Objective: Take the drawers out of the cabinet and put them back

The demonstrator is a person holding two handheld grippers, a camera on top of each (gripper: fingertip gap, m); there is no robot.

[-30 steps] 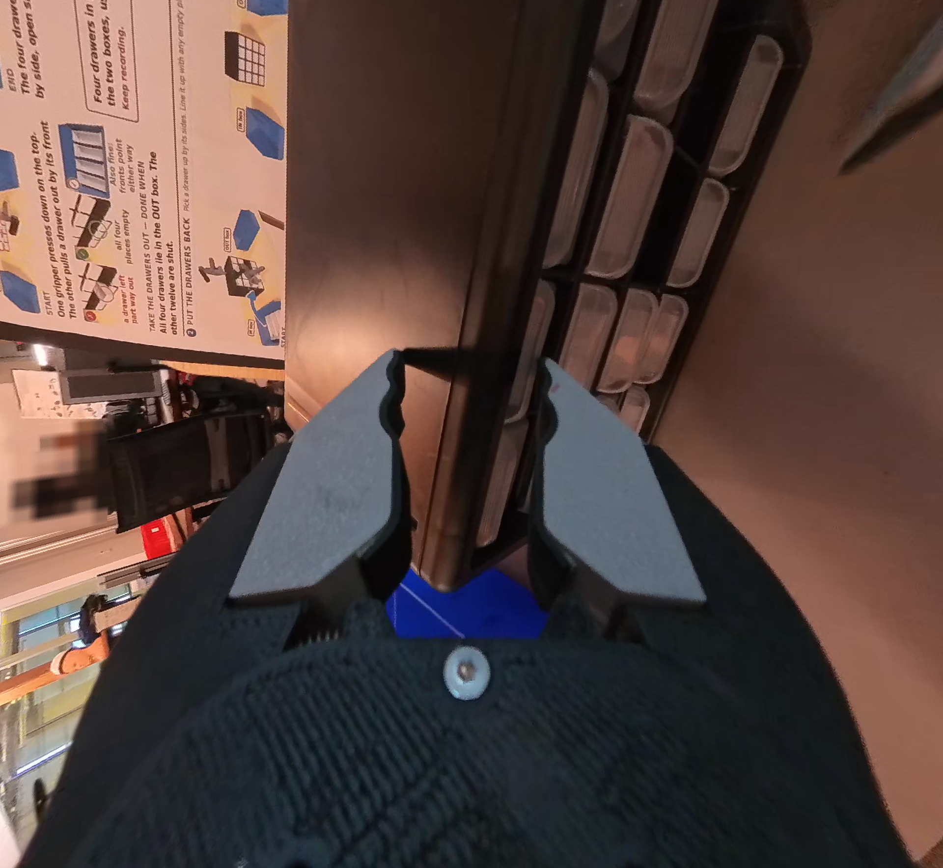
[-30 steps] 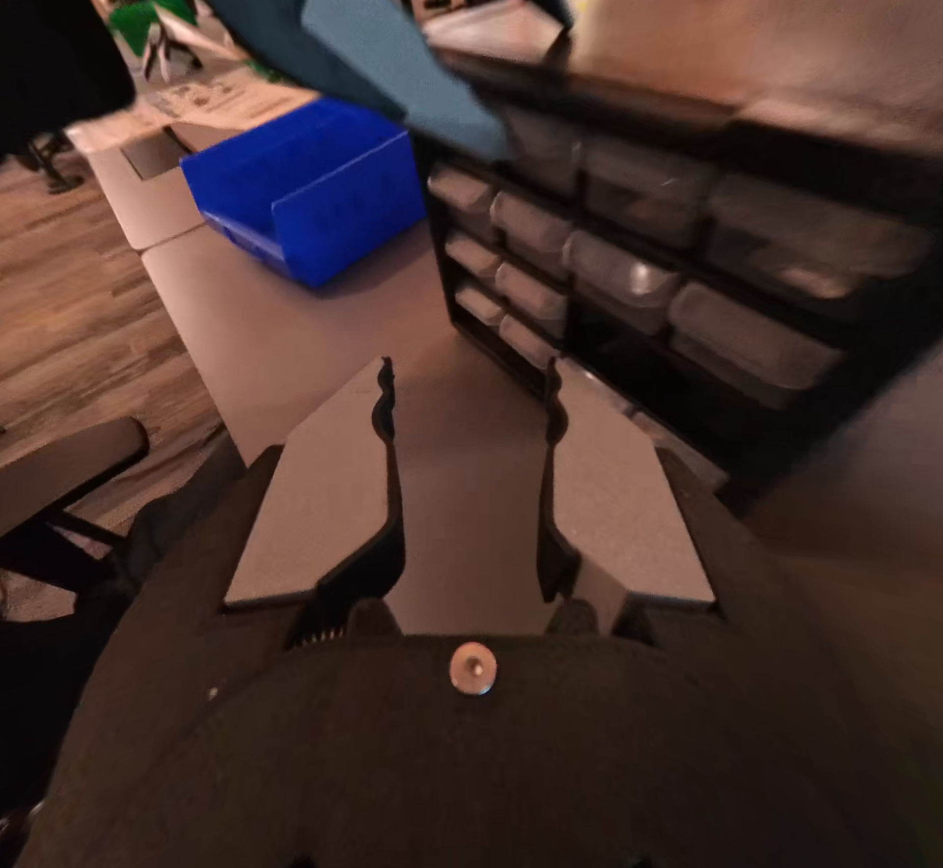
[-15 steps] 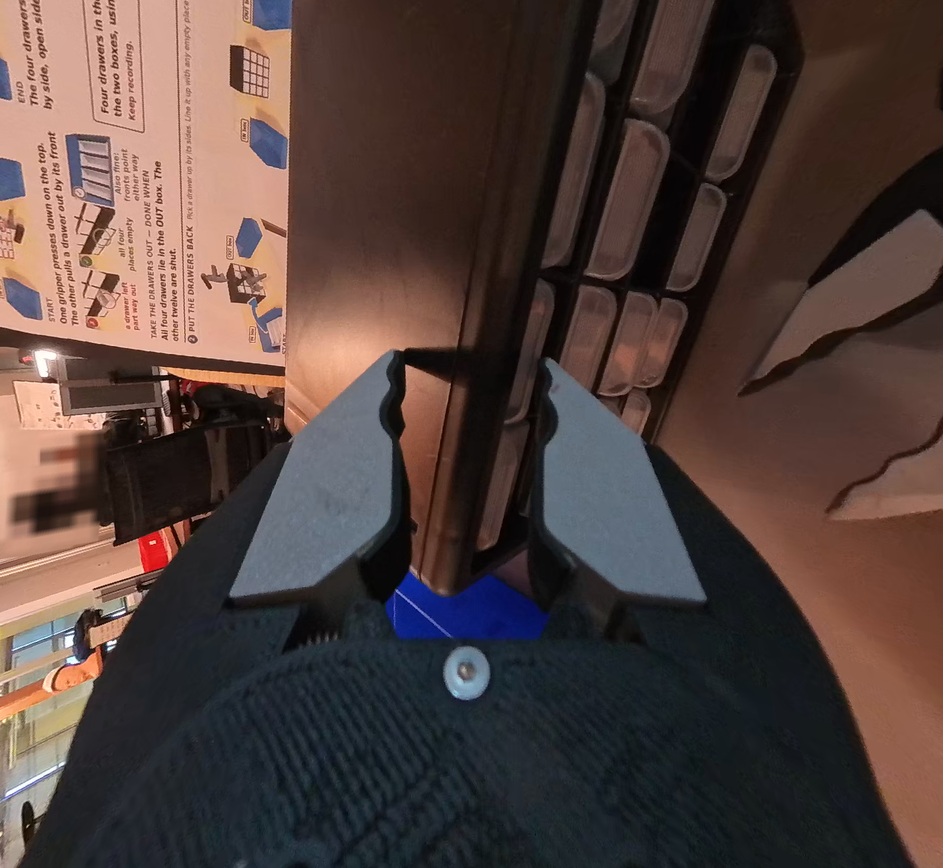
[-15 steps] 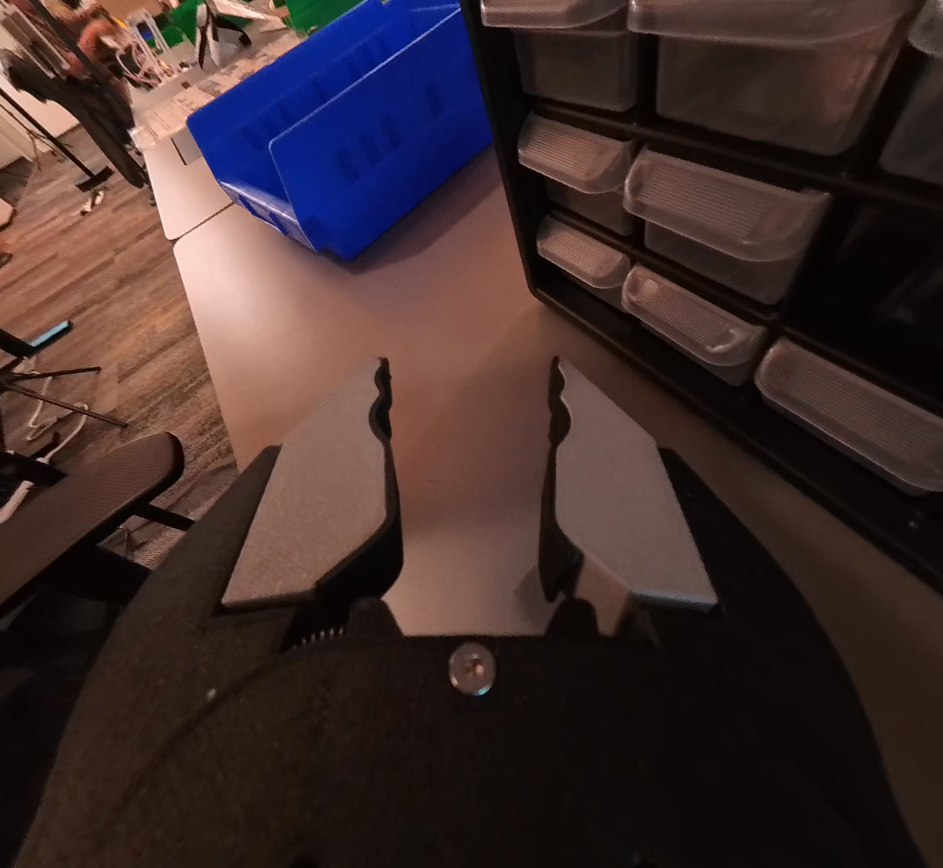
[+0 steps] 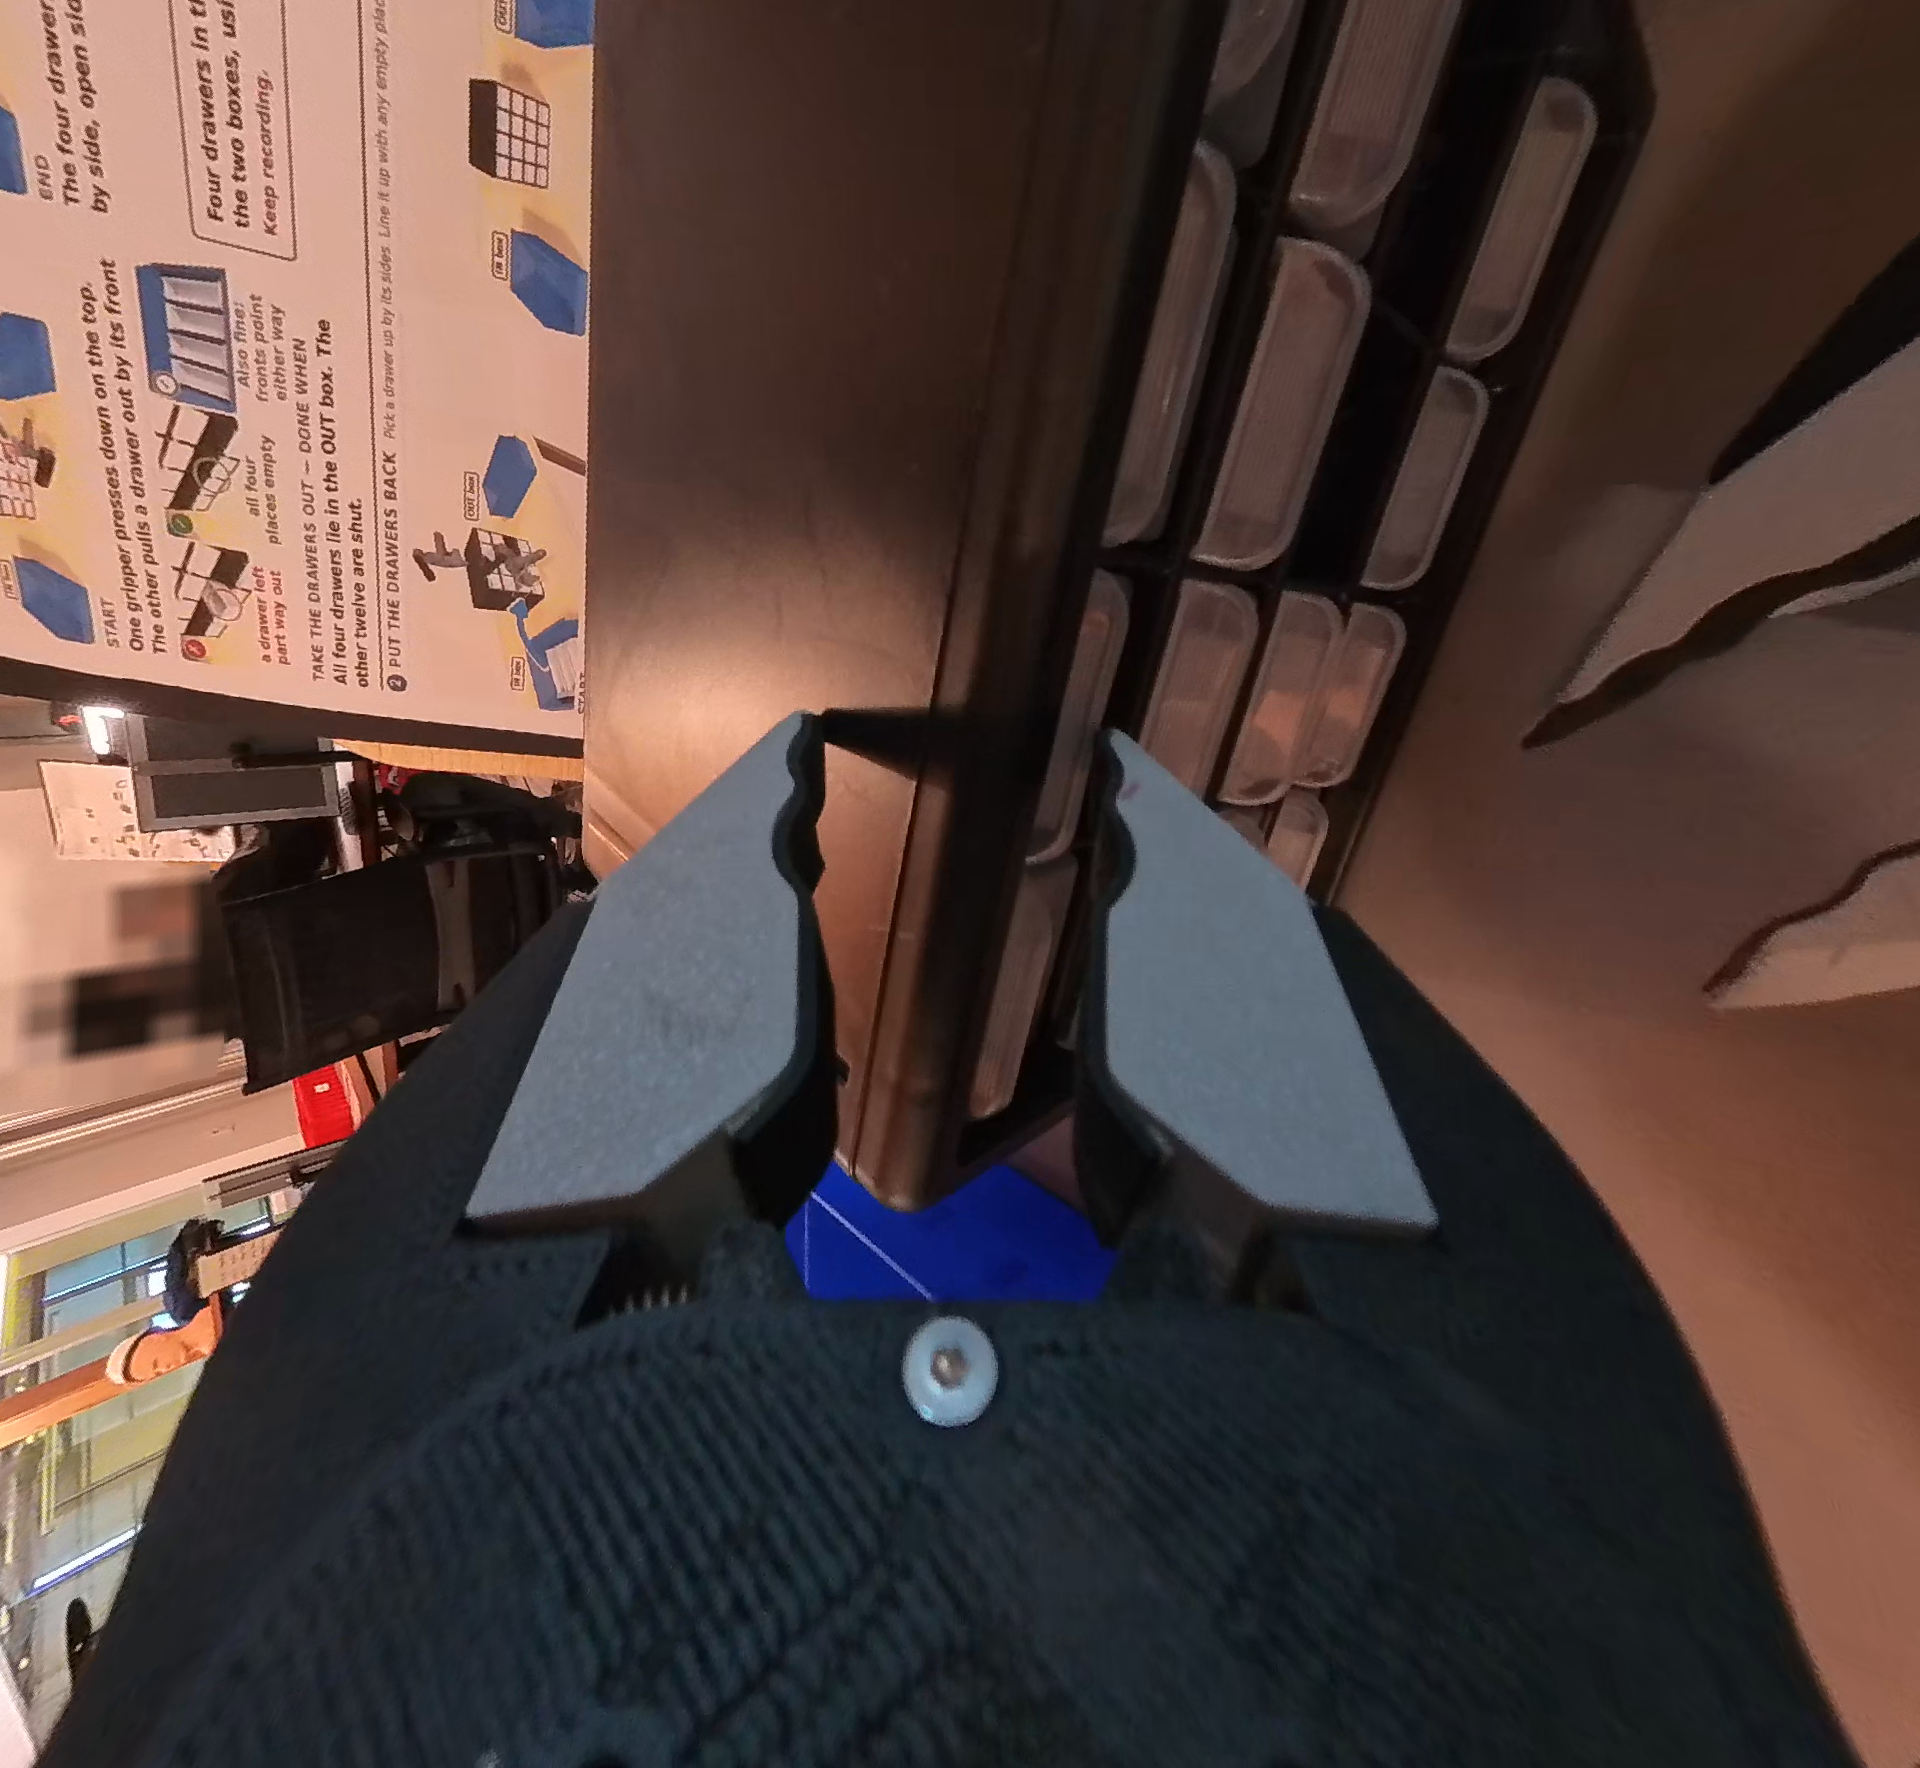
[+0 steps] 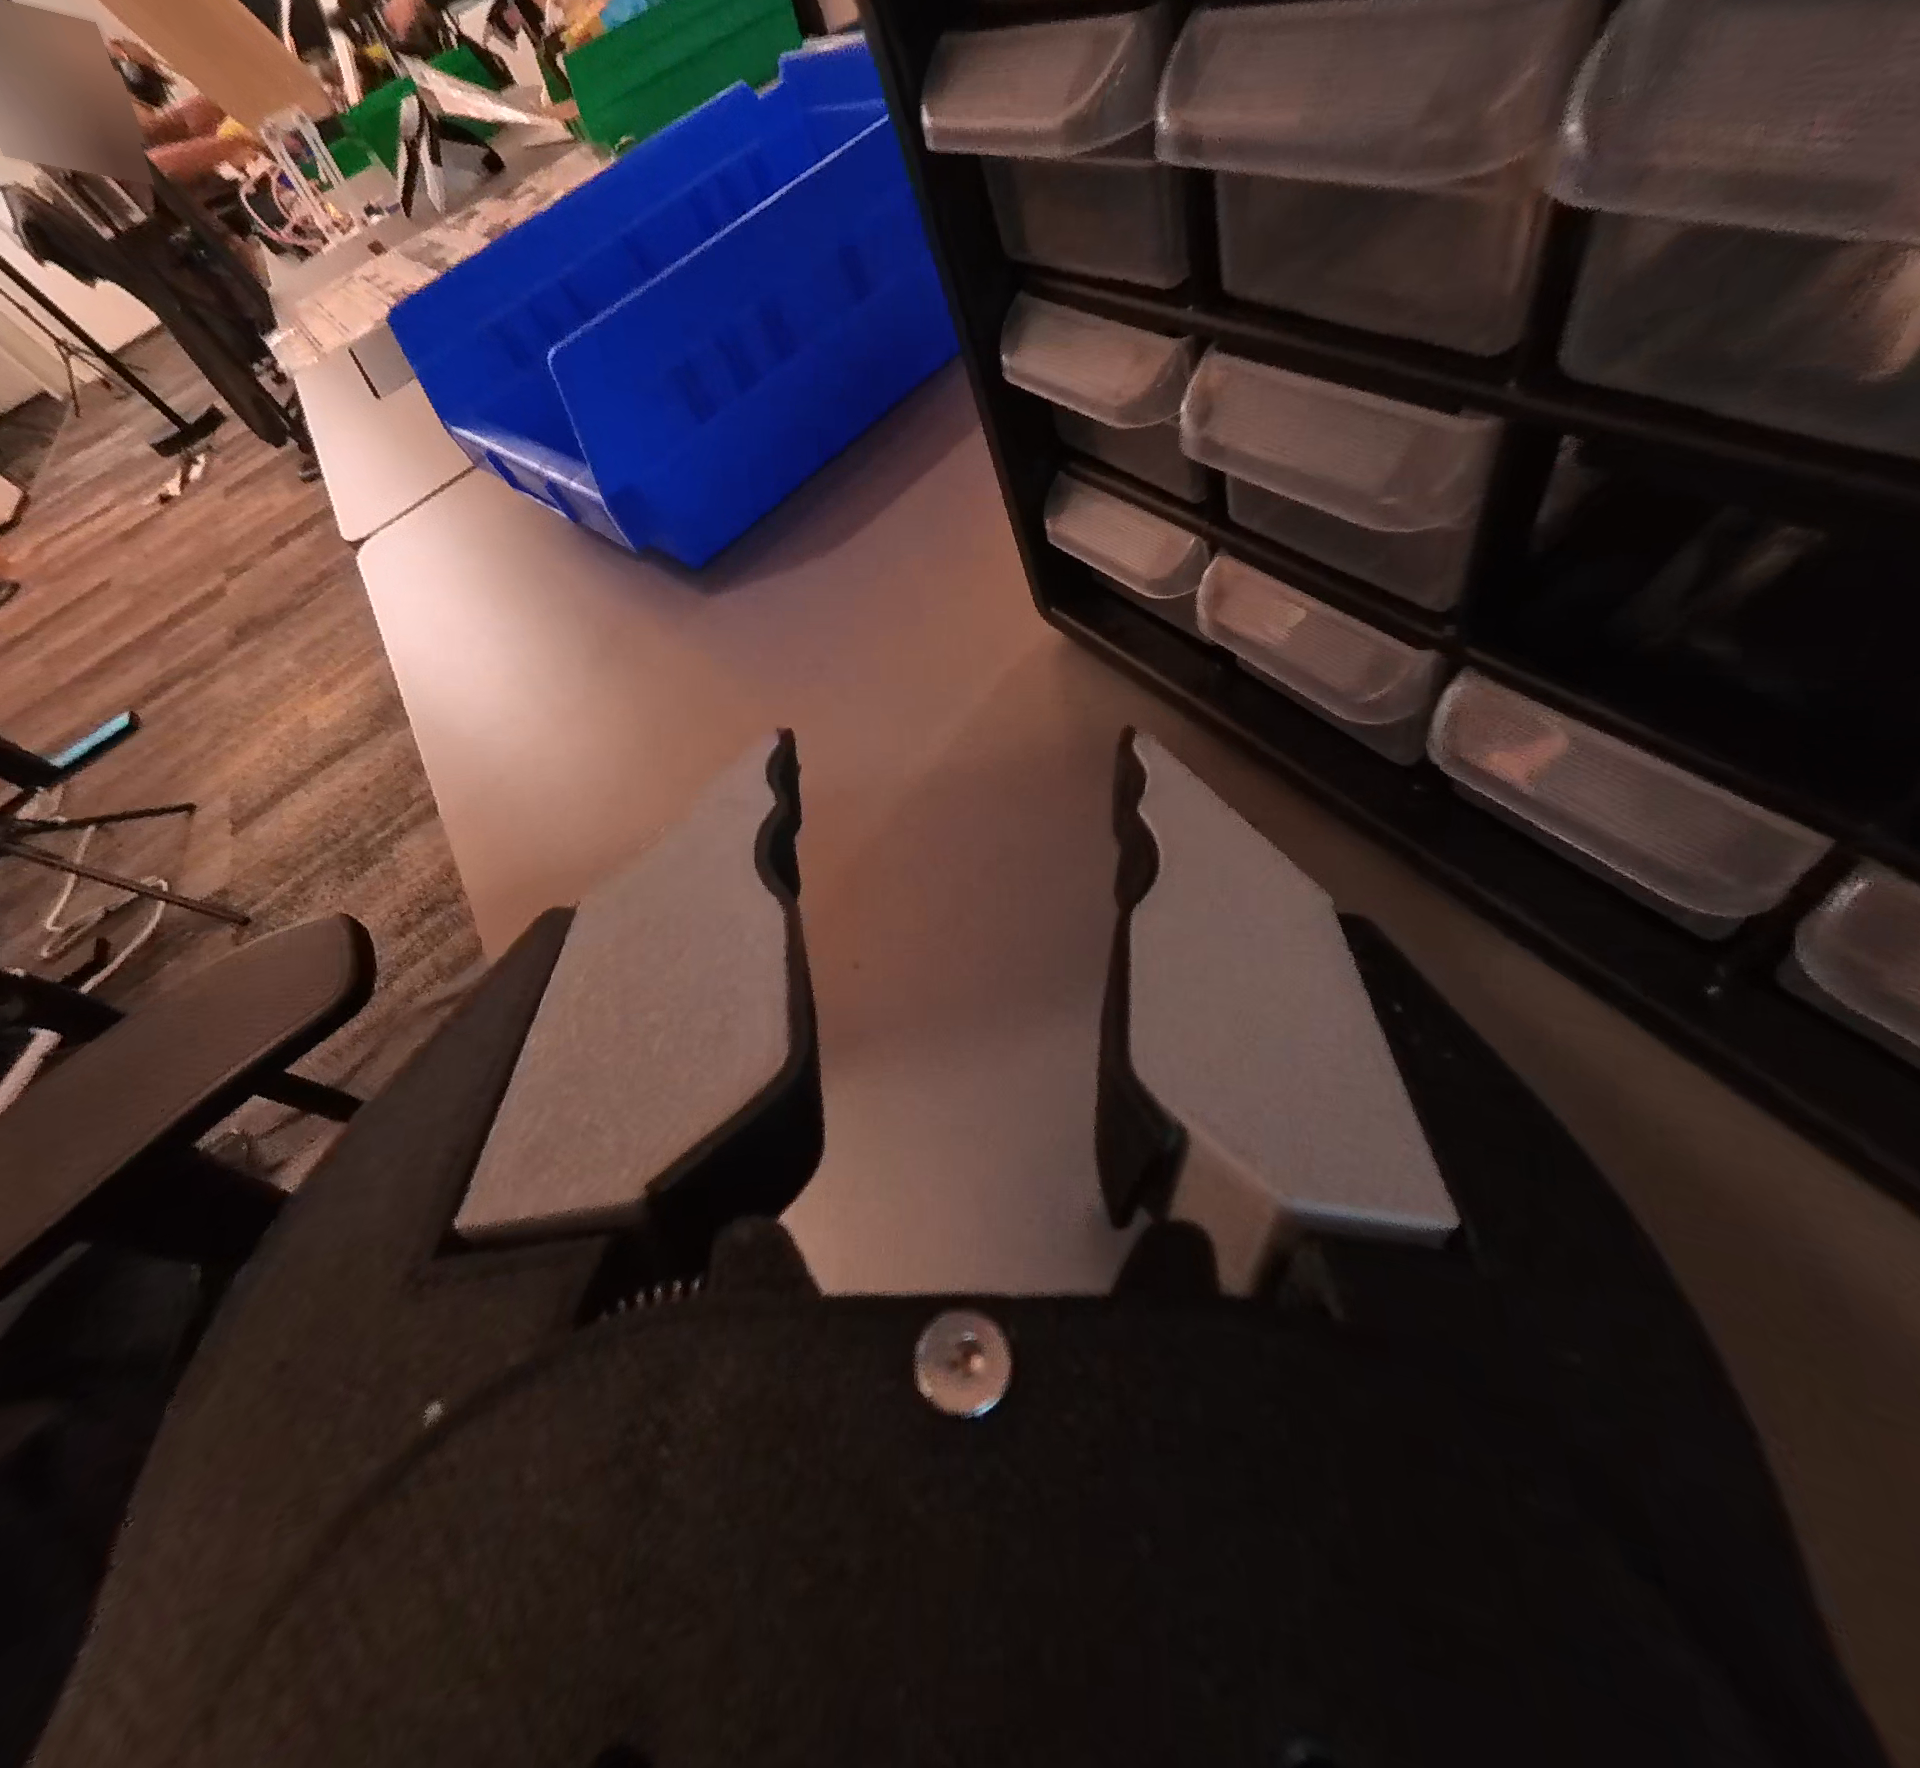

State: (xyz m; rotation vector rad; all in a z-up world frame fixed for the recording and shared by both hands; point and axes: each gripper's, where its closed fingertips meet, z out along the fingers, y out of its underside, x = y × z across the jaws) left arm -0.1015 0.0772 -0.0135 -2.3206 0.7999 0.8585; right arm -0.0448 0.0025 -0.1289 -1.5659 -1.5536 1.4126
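Right gripper [image 6: 956,762] nearer; cabinet [image 6: 1507,513] right of its spread fingers.

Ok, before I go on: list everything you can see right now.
cabinet: one, black, on the table
drawers: many, clear, in the cabinet; not all in view
empty slot: at least one, dark, lower rows
bin: one, blue, beside the cabinet
green bins: two seen, far behind the blue one
table: one, grey
poster: one, white, behind the cabinet
chair: one, black, by the table edge
left gripper: jaws open, astride the cabinet's top front edge
right gripper: jaws open, empty, over the table before the drawers
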